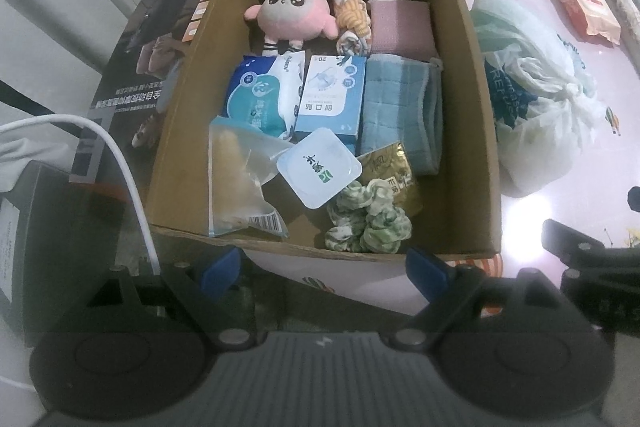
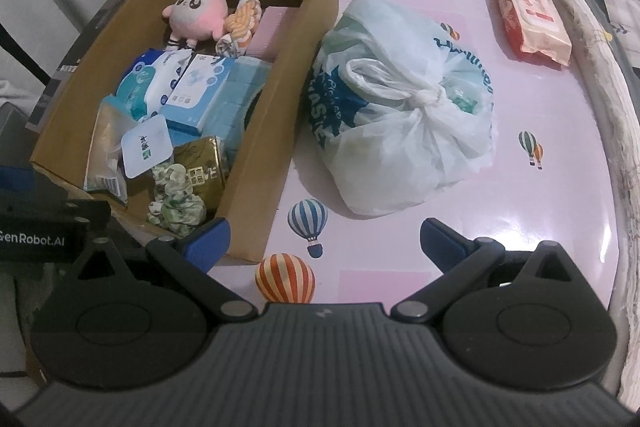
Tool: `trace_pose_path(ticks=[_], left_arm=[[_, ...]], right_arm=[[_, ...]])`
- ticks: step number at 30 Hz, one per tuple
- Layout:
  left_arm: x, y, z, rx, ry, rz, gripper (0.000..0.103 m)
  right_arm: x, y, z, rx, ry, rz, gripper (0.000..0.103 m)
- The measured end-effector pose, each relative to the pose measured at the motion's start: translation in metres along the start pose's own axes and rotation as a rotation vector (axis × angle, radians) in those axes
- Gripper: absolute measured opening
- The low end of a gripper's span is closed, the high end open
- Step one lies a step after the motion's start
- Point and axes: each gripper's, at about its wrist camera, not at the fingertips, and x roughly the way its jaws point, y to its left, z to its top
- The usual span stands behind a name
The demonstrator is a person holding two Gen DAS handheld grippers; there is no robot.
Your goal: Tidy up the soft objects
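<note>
While angled steeply down, both grippers above cardboard box (image 1: 472,75), jaws wide.

Cardboard box (image 1: 472,75) on the tabletop (image 2: 520,195), at its left part. Inside, along the far wall: plush toy (image 1: 292,15) left, knitted toy (image 1: 352,13) beside it, folded cloth (image 1: 400,27) right. Middle row: wipes pack (image 1: 260,91) left, small carton (image 1: 332,95) just right of it, folded towel (image 1: 400,111) at the right wall. Near end: zip bag (image 1: 240,179) left, sealed cup (image 1: 318,167) lying partly over it, foil packet (image 1: 396,171) right of the cup, scrunchie (image 1: 368,223) in front of the packet near the front wall. Right of the box, just beside it: knotted plastic bag (image 2: 400,115). Further right and back, well apart: tissue pack (image 2: 532,21). Left of the box, printed carton (image 1: 140,75) touching its wall.
</note>
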Motion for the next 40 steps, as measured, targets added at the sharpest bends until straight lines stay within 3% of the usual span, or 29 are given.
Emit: trace_pose_path(ticks=[40], left_arm=[[-0.0038,-0.0039,-0.0019,-0.004,0.000,0.002,0.091]], right_arm=[[-0.0006,0.0058,0.0015,-0.037,0.012,0.001,0.102]])
